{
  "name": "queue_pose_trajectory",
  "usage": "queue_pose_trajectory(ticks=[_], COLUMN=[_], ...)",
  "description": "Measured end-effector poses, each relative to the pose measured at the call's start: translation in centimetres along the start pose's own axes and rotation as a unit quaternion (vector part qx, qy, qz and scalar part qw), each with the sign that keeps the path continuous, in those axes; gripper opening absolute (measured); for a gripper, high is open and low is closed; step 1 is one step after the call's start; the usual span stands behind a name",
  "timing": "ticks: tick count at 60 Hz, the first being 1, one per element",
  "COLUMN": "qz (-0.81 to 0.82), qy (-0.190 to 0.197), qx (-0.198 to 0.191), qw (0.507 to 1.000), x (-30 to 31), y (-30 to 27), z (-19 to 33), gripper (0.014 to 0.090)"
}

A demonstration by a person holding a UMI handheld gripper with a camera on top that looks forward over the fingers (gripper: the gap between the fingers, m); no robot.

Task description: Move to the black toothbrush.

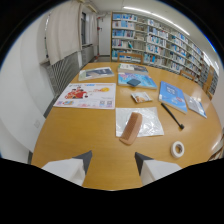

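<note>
Above the wooden table (75,140), the gripper (113,162) hangs with its fingers spread and nothing between them.

Just ahead of the fingers lies a brown comb (131,129) on a clear plastic sheet (145,120), and a roll of tape (177,148) sits off toward the right finger. The black toothbrush (172,116) lies beyond the tape, slanting along the table beside a blue booklet (172,96), well apart from the fingers. Farther out are a colourful poster (85,96), more leaflets, and bookshelves (160,42) along the far wall.
</note>
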Motion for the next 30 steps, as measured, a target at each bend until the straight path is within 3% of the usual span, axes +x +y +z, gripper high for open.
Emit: queue_pose_trajectory(ticks=[14, 30], qz=[0.001, 0.008], qy=[0.004, 0.020], qx=[-0.005, -0.013], qw=[1.000, 1.000], x=[1.5, 8.0], y=[0.5, 0.8], z=[0.1, 0.0], gripper=[0.0844, 0.0845])
